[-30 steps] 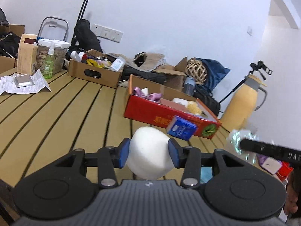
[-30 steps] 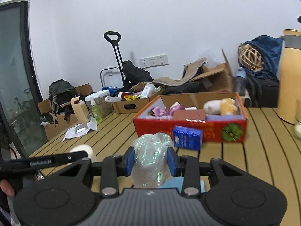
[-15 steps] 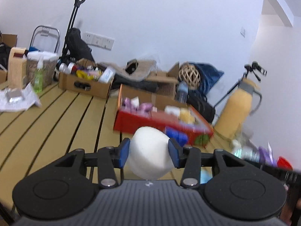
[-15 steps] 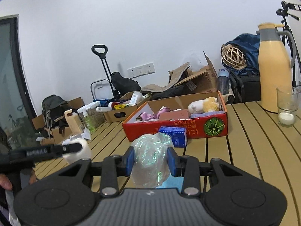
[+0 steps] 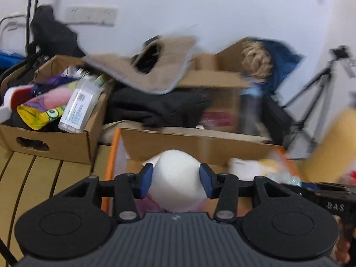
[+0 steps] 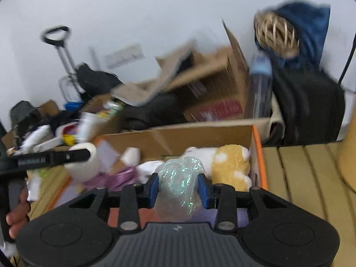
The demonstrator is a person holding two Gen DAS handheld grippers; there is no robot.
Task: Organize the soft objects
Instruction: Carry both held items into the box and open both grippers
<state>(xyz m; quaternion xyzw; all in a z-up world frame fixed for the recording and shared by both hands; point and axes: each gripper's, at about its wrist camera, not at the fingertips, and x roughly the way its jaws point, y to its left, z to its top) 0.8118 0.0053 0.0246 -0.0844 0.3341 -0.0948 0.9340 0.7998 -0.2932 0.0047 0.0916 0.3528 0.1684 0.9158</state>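
Note:
My left gripper [image 5: 176, 181] is shut on a white foam ball [image 5: 175, 178] and holds it over the left end of the red-orange cardboard box [image 5: 113, 153]. My right gripper [image 6: 178, 189] is shut on a glittery clear soft ball [image 6: 178, 191] over the right part of the same box [image 6: 257, 155]. Inside the box lie a yellow-and-white plush toy [image 6: 229, 164], purple fabric [image 6: 120, 178] and a white piece [image 6: 131, 153]. The left gripper with its white ball [image 6: 83, 164] shows at the left of the right wrist view.
A brown carton [image 5: 51, 140] full of bottles and packets stands left of the box on the slatted wooden table [image 6: 300, 178]. Behind are open cartons [image 5: 211, 84], dark clothes, a woven ball [image 6: 276, 33], a blue bag and a tripod [image 5: 311, 95]. A yellow jug [image 5: 333, 144] is at the right.
Both grippers have moved forward from the table's near side to above the red-orange box, each still holding its ball. The view is blurred with motion.

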